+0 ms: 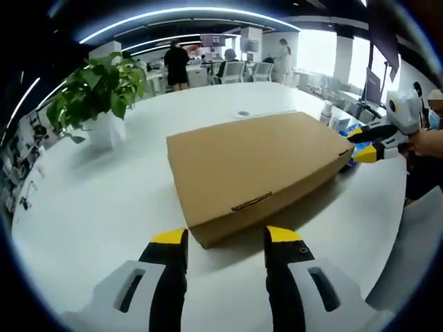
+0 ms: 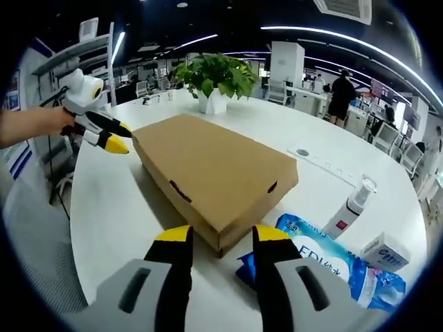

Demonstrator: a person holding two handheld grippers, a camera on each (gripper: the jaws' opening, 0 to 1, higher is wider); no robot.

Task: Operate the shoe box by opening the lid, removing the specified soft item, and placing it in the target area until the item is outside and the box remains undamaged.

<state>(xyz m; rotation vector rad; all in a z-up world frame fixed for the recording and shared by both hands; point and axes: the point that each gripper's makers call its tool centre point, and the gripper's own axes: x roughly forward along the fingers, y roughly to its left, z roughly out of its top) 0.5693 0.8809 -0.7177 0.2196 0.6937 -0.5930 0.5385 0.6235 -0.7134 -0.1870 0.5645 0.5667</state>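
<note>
Cardboard shoe box [image 1: 259,173], flat and brown, lies shut on a round white table [image 1: 97,207], with one gripper at each of two opposite corners.

In the left gripper view, a potted plant [image 1: 97,97] stands far ahead and to the left of the left gripper [image 1: 227,238]. That gripper's jaws are apart, holding nothing, and the near corner of the box sits just ahead of their yellow tips, between them. Beyond the box to the right, the right gripper [image 1: 365,144] reaches the far corner; whether it touches the card cannot be told.

In the right gripper view, the left gripper appears well ahead and to the left, at the box's far corner. The right gripper's [image 2: 221,236] jaws are also apart and empty, with the near box corner between their tips. Just right of them lies a blue plastic packet [image 2: 332,259], then a white bottle [image 2: 349,207] on its side and a small white carton [image 2: 386,250].

By judgement, the task stands at its first step: the lid is still down, its tuck tabs seated in the slots on the long edge, and the soft item inside is hidden. The next move likely calls for one gripper to steady the base while the other lifts the lid edge gently, so the tabs slip free without tearing.

Count: one box, two grippers, one plant, one packet, one bottle, one carton, several people in the distant office.
</note>
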